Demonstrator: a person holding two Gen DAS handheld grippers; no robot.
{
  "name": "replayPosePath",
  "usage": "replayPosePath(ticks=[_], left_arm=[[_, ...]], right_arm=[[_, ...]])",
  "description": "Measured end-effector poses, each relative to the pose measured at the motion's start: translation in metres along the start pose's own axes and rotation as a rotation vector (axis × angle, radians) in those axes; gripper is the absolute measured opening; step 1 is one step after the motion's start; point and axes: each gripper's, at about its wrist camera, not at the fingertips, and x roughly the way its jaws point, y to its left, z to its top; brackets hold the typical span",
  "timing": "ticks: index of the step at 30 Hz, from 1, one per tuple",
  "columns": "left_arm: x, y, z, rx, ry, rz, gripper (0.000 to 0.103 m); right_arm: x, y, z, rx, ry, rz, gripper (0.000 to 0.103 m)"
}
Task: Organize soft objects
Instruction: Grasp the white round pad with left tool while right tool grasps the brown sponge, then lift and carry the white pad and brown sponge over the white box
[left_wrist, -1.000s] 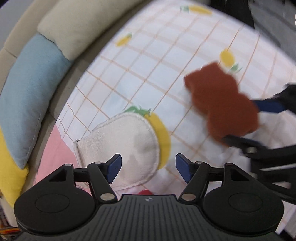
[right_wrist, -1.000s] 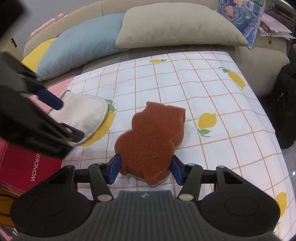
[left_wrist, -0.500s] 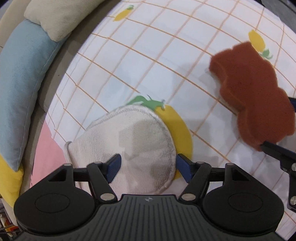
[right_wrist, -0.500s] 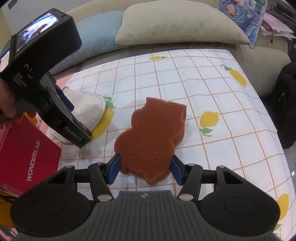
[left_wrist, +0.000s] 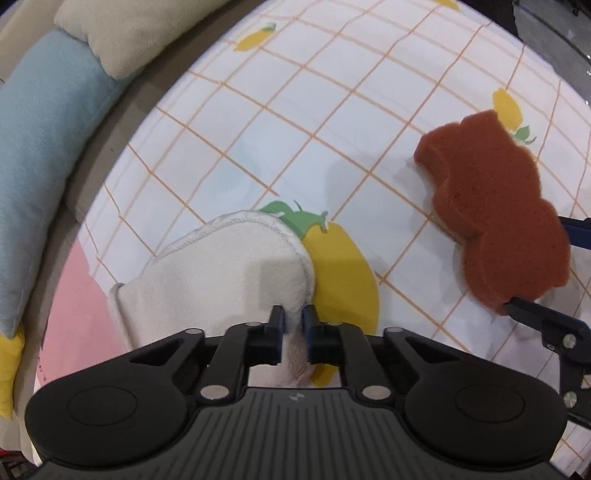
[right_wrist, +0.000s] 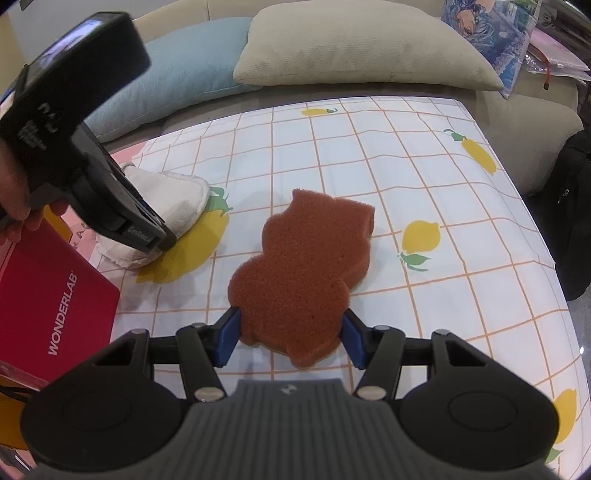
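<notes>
Change: the left gripper (left_wrist: 293, 325) has come down closer to the white cloth pad (left_wrist: 236, 273), and its jaws have just closed, with the pad's edge between them.
Left fingers: almost together, pinching the right edge of the white cloth pad where it lies over a big yellow lemon print.
Right fingers: the right gripper (right_wrist: 290, 334) has its blue pads (right_wrist: 229, 334) about half apart, pressed on both sides of the near end of the brown sponge (right_wrist: 306, 273).
Brown sponge: shaped like a little animal, it lies flat near the middle of the checked cloth (right_wrist: 388, 155), well to the right of the pad.
White cloth pad: near the left edge of the checked cloth.
Count: one sponge, one white pad, two grippers.
Left side: a hand (right_wrist: 13, 192) holds the left gripper above a red box (right_wrist: 48, 295).
Far edge: a blue pillow (right_wrist: 184, 70) and a beige pillow (right_wrist: 354, 44) lie side by side, with a yellow pillow (left_wrist: 9, 369) at the left end.
</notes>
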Motion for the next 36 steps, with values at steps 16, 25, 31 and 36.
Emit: replayPosePath(ticks=[16, 25, 31, 36], left_arm=[[-0.129, -0.013, -0.040, -0.130, -0.378, -0.095, 0.010], [-0.178, -0.049, -0.098, -0.208, -0.528, -0.227, 0.010], [-0.194, -0.070, -0.146, -0.202, -0.596, -0.287, 0.010], [-0.207, -0.079, -0.181, -0.208, -0.634, -0.303, 0.010]], right_arm=[[-0.017, 0.008, -0.009, -0.025, -0.061, -0.032, 0.054], [-0.045, 0.015, -0.029, -0.002, -0.063, -0.085, 0.053], [-0.081, 0.033, -0.049, -0.023, -0.071, -0.092, 0.053], [-0.113, 0.057, -0.062, -0.072, -0.068, -0.098, 0.053]])
